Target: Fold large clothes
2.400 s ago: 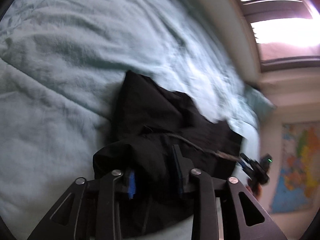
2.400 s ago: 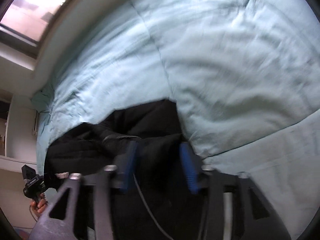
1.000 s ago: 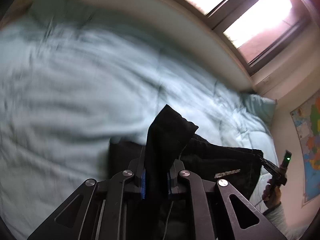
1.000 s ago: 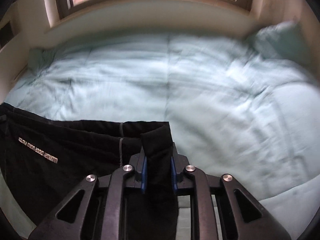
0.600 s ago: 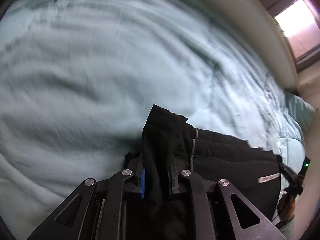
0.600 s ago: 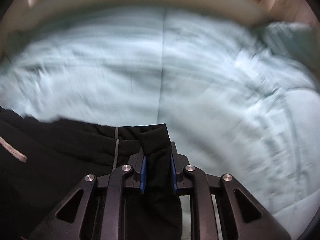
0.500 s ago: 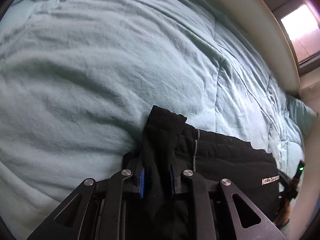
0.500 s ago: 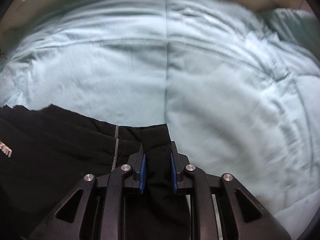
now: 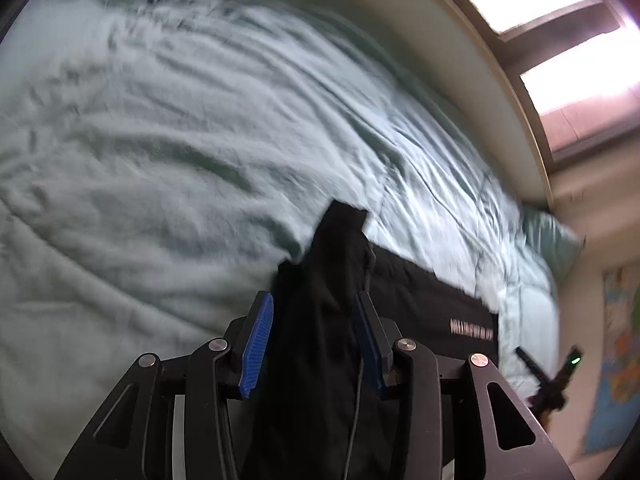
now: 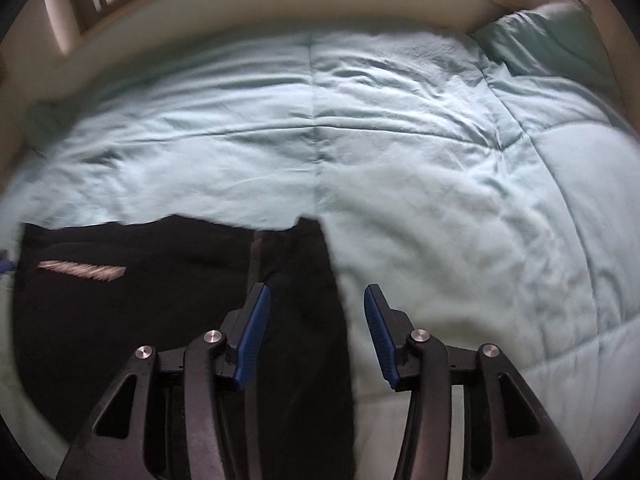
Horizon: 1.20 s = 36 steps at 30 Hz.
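Observation:
A black garment [image 9: 420,300] with a strip of white lettering lies spread on the pale green duvet [image 9: 160,160]. One of its corners stands up between the fingers of my left gripper [image 9: 314,300]. Those jaws are opening, and the blue pads [image 9: 256,340] have come off the cloth. In the right wrist view the same garment [image 10: 140,312] lies flat. Its right edge runs between the fingers of my right gripper [image 10: 317,290], whose jaws are opening too. The right pad [image 10: 378,340] stands clear over bare duvet. My right gripper [image 9: 552,380] also shows far right in the left wrist view.
The duvet [image 10: 440,160] covers the whole bed, with a green pillow [image 10: 552,32] at its far corner. A pale ledge [image 10: 280,4] and a bright window [image 9: 540,0] run behind the bed. A coloured map [image 9: 616,360] hangs on the wall to the right.
Both grippers were shut on pinched corners of the black garment; now both pairs of jaws have parted. The garment has settled flatter on the duvet.

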Available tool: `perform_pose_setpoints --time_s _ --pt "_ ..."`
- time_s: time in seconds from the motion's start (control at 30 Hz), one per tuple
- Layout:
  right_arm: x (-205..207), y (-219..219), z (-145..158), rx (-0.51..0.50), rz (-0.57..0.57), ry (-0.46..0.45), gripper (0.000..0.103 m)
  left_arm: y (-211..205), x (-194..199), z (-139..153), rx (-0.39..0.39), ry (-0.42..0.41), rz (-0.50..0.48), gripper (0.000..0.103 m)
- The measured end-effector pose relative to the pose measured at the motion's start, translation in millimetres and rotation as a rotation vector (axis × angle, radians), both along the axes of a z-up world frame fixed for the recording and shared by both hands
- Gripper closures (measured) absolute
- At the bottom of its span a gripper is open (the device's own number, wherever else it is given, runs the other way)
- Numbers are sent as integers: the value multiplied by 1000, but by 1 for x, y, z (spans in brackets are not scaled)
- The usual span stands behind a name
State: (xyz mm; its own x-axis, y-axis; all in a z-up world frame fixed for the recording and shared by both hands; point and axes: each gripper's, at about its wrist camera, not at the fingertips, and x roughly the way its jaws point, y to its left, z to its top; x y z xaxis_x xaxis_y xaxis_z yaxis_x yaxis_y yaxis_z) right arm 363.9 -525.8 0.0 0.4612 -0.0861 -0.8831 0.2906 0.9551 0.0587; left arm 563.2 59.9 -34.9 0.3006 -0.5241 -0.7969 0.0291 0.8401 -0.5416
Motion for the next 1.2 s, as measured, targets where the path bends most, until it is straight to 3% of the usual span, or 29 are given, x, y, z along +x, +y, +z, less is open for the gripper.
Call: perform_pose_setpoints --time_s 0.13,0.37,0.43,0.53,0.63,0.8,0.97,1.03,1.13,1.2 --pt "-37 40 7 123 33 -4 48 -37 -52 24 57 -93 -119 60" --pt "-59 130 -5 188 156 32 48 -154 -132 32 126 -200 -369 60" --pt "-57 148 -10 195 171 36 48 -178 -146 25 149 -208 -424 60" --pt "-51 164 -22 148 191 56 48 -201 -158 -1 168 -152 -481 60" --pt "-44 171 -49 104 205 118 48 -210 -159 -34 227 -90 -473 61" --pt "-39 167 -80 139 196 168 48 -201 -146 -62 165 -12 -418 61" --pt "-35 167 -64 154 200 178 47 -196 -143 -34 124 3 -450 61" --pt "-33 165 -44 168 214 128 46 -192 -138 -10 98 -46 -439 61" --pt "-17 163 -18 171 226 40 46 -181 -114 13 86 -113 -360 60" --pt "5 161 -16 165 208 30 46 -175 -92 6 96 -93 -294 59"
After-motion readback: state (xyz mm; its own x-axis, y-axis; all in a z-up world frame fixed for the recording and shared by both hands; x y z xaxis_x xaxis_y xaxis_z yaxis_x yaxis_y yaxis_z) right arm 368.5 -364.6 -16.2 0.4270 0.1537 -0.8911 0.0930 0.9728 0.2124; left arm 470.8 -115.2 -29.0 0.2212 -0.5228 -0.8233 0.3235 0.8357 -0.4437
